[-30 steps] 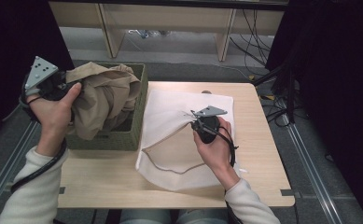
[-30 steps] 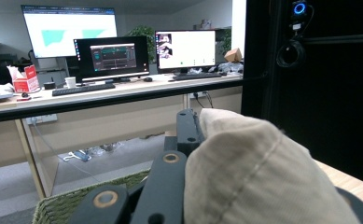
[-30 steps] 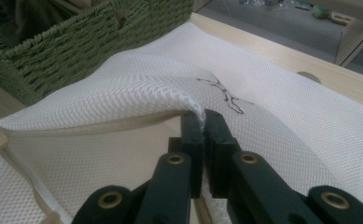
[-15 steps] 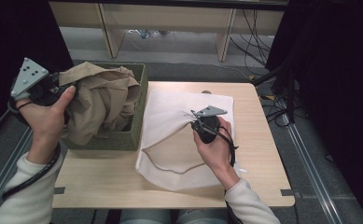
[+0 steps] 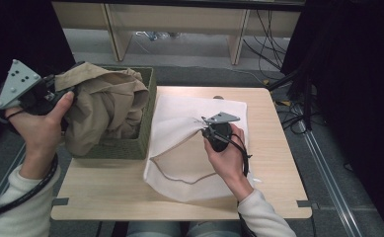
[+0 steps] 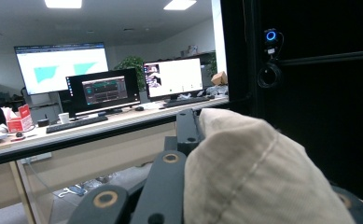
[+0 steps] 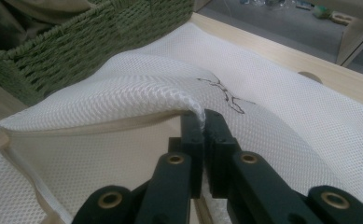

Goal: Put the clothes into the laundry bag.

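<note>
The left gripper (image 5: 56, 94) has its jaws pinched on a tan garment (image 5: 105, 106), part lifted out of the green basket (image 5: 147, 116). The right gripper (image 5: 205, 129) clamps the rim of the white mesh bag (image 5: 194, 111) on the desk (image 5: 273, 163), holding its mouth open. Next, probably: carry the garment across and feed it in — bunched enough to fit the opening.

Far jaw of the left gripper (image 6: 188, 135) behind tan cloth (image 6: 258, 177), itself cut off at the bottom edge
</note>
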A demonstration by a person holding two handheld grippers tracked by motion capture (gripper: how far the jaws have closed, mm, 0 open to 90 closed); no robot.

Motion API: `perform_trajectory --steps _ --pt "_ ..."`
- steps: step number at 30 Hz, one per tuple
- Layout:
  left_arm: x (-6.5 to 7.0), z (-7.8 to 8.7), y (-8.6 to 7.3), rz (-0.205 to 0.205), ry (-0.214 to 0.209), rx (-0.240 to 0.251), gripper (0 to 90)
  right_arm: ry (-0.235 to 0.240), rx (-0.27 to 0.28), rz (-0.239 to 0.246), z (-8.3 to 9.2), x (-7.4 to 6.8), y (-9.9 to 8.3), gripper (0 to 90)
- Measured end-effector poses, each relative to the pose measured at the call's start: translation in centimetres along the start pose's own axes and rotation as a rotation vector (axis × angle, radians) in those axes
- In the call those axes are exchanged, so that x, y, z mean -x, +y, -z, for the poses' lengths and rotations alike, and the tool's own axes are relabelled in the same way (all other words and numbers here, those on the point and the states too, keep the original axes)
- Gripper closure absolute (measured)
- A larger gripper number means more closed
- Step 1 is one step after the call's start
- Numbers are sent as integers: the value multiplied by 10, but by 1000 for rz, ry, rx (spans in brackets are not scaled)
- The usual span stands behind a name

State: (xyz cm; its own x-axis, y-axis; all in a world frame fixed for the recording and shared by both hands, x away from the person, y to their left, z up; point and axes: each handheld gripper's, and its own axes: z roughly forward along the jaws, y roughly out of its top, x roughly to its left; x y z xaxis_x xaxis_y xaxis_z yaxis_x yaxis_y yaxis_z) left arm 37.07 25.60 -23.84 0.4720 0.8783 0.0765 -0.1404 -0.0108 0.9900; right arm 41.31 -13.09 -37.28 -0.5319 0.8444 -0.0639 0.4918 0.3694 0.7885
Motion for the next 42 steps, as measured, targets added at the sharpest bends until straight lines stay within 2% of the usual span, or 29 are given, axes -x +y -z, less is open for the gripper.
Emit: perform_trajectory --steps 14,18,21,25,29,31,33,35,36,38,39,42 --pt "7 8 2 1 -32 11 863 0 -2 1 1 0 0 883" --pt "11 14 4 -4 -49 17 863 1 -4 0 1 0 0 883" --pt "13 20 6 -15 -61 31 863 -3 17 24 0 2 0 883" --pt "18 29 7 -23 -74 30 863 -5 15 33 -1 2 0 883" --pt "23 34 5 -23 -96 26 863 -1 0 6 1 1 0 883" --pt "24 36 4 -18 -106 24 863 2 15 14 0 1 0 883" --pt "25 38 4 -17 -109 28 863 -2 8 -1 1 0 0 883" --pt "26 39 3 -10 -114 28 863 -1 11 4 1 1 0 883" --pt "26 40 3 -10 -118 28 863 2 13 23 0 2 0 883" --pt "28 41 2 -10 -126 30 863 -4 4 1 2 1 1 883" --pt "28 41 2 -10 -126 30 863 -3 13 20 0 2 0 883" --pt "32 45 1 -14 -140 32 863 -7 14 28 -1 3 0 883"
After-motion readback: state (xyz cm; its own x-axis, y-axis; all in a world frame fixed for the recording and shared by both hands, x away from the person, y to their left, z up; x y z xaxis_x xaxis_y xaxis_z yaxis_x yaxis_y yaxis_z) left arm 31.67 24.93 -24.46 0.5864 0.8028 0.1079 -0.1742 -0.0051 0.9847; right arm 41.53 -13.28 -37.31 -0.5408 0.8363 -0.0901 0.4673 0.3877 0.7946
